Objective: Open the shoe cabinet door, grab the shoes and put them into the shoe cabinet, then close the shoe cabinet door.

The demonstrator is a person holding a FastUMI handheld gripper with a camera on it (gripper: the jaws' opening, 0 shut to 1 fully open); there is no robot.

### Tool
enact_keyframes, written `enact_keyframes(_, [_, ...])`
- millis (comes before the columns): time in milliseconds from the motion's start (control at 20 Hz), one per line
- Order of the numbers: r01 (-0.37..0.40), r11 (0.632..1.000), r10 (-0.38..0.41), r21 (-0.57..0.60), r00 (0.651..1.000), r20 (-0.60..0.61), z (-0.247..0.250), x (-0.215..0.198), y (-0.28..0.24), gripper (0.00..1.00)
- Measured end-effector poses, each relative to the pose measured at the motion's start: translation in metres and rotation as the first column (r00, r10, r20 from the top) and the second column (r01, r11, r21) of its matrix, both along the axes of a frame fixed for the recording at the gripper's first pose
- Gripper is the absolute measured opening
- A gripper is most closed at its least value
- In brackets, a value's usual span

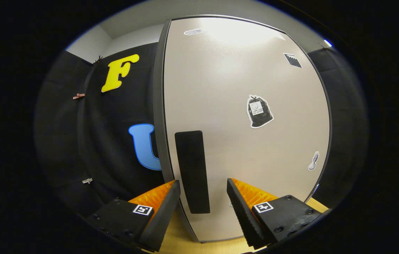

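Observation:
A tall pale shoe cabinet door [241, 106] stands closed right in front of me, with a dark frame edge [158, 106] along its left side. A black vertical handle strip [192, 171] sits near that left edge, low on the door. My gripper [203, 188] is open, and the handle strip lies between the two fingers, just ahead of them. The left finger [166, 208] reaches past the door's left edge, while the right finger [238, 208] is in front of the door panel. No finger touches the handle as far as I can tell.
Several stickers dot the door, one a black bag shape [259, 111]. The black cloth booth wall [115, 141] hangs to the left of the cabinet. A light wooden surface [178, 236] shows below the door, under the fingers.

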State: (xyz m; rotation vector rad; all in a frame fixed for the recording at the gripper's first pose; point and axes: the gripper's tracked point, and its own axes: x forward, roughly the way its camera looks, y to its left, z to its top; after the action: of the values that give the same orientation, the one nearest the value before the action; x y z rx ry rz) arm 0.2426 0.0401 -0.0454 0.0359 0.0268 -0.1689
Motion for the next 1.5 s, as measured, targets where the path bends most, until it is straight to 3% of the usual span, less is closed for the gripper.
enact_keyframes(100, [0.007,1.0,-0.007,0.0,1.0,0.006,0.001,0.004,0.0,0.79])
enact_keyframes(150, [0.012,1.0,-0.012,-0.002,1.0,0.008,0.001,0.005,0.0,0.68])
enact_keyframes(300, [0.008,1.0,-0.008,-0.014,1.0,0.019,0.004,0.009,0.003,0.64])
enact_keyframes(350, [0.016,0.999,-0.016,-0.032,1.0,0.014,0.004,0.008,0.005,0.48])
enact_keyframes(400, [0.026,0.998,-0.025,-0.05,1.0,0.016,0.005,0.007,0.004,0.41])
enact_keyframes(650, [0.039,0.998,-0.039,-0.045,0.999,0.006,0.004,0.005,0.005,0.37])
enact_keyframes(700, [0.035,0.998,-0.036,-0.045,0.999,-0.001,0.003,0.005,0.004,0.32])
enact_keyframes(950, [0.026,0.998,-0.027,-0.062,1.0,-0.011,0.004,-0.008,0.006,0.32])
enact_keyframes(1500, [-0.081,0.995,0.08,-0.061,0.997,-0.018,0.007,-0.089,0.002,0.32])
